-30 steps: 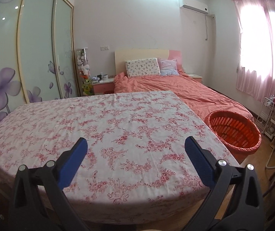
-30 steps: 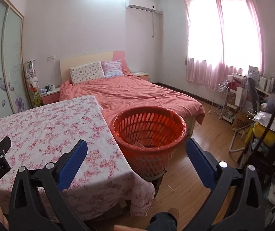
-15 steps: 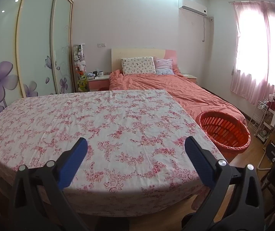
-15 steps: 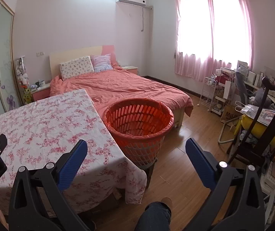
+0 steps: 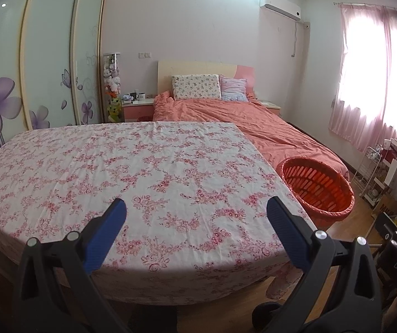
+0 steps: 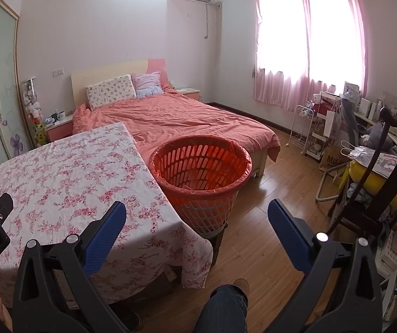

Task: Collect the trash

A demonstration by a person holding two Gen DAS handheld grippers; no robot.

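Observation:
An orange slatted basket [image 6: 201, 177] lined with a thin red bag stands on the floor at the table's right corner; some pale scraps lie at its bottom. It shows at the right in the left wrist view as the basket [image 5: 319, 191]. My left gripper [image 5: 197, 216] is open above the near edge of the floral tablecloth [image 5: 131, 172], holding nothing. My right gripper [image 6: 197, 219] is open too, hanging in front of the basket over the table corner and floor. No loose trash shows on the tablecloth [image 6: 59, 183].
A bed with a coral duvet [image 6: 179, 119] lies behind table and basket. A dark wooden chair [image 6: 384, 172] and cluttered shelves [image 6: 323, 127] line the right side. A person's leg and shoe [image 6: 226, 302] stand on the wooden floor. Sliding wardrobe doors [image 5: 40, 63] fill the left wall.
Both grippers have drawn back and risen from the table; table and basket look smaller and farther. The right view has swung right, showing more floor and chair. Both stay open.

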